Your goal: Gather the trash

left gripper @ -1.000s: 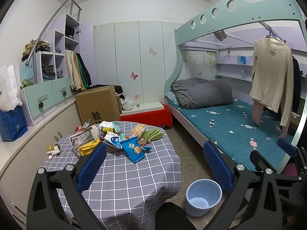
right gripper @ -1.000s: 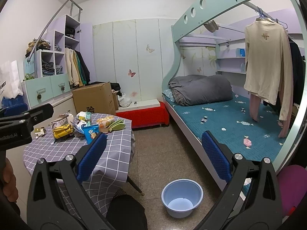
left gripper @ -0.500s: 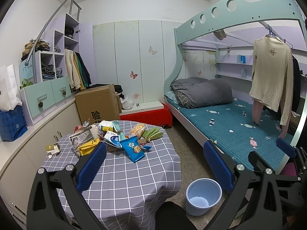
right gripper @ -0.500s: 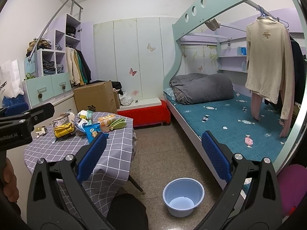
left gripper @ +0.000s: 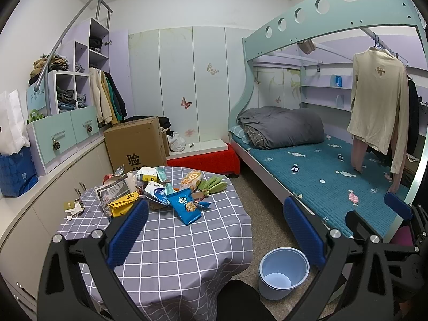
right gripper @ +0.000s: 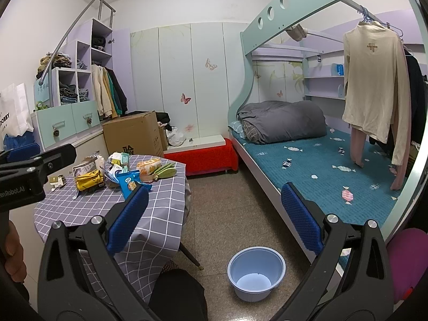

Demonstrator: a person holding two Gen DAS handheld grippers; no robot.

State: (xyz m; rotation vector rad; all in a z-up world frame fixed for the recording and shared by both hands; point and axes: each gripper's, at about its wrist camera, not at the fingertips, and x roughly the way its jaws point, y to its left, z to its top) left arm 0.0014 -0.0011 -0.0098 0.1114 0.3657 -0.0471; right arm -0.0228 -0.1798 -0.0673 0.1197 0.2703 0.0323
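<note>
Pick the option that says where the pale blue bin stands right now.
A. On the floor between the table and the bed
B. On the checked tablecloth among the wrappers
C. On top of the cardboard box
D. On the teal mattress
A: the pale blue bin stands upright on the speckled floor, with the table on one side and the bed on the other; only a pale sheet shows at its bottom.

Grey-and-white checked tablecloth [left gripper: 171, 243] under blue snack packet [left gripper: 184, 205] and yellow wrapper [left gripper: 121, 203]; beside tablecloth, pale blue bucket [left gripper: 283, 272].
</note>
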